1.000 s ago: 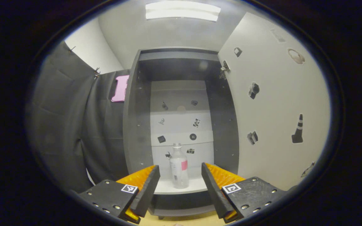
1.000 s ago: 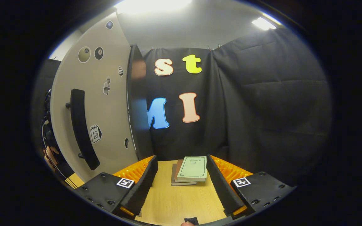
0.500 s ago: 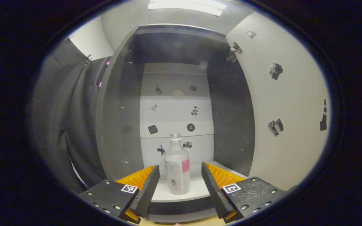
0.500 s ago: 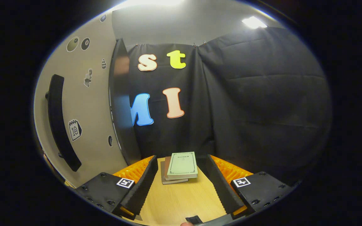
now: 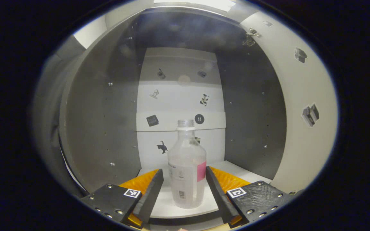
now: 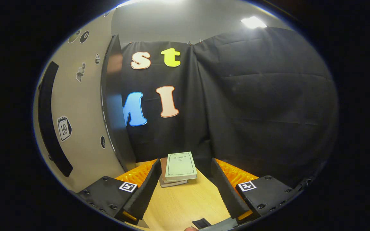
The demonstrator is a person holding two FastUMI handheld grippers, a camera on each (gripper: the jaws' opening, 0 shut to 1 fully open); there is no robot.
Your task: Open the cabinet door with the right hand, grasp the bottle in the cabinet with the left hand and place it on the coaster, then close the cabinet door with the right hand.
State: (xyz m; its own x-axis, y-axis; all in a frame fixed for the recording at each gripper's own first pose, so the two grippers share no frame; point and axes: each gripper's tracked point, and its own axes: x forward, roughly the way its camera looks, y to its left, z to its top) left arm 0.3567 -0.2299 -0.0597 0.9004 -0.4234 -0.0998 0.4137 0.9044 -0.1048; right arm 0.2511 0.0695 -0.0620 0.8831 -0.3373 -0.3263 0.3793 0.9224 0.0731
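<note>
A clear plastic bottle (image 5: 187,166) with a pink label patch stands upright on the white floor of the cabinet (image 5: 104,106). The left gripper (image 5: 184,192) is open, and the bottle's lower half stands between its two fingers with a small gap on each side. The cabinet door (image 5: 307,106) is swung open on the right of the left gripper view. In the right gripper view that door (image 6: 79,115), with its long dark handle (image 6: 48,118), is at the left. The right gripper (image 6: 185,189) is open over the wooden table (image 6: 185,205), holding nothing.
A small stack of books (image 6: 178,166) lies on the table beyond the right gripper's fingers, close to the black cloth wall (image 6: 262,102). The cabinet's dark side walls (image 5: 252,106) close in on both sides of the bottle. Stickers dot the cabinet's back panel.
The left gripper has moved forward into the cabinet, so the bottle now stands between its fingers. The right gripper view has drifted right, with the door sliding toward its left edge.
</note>
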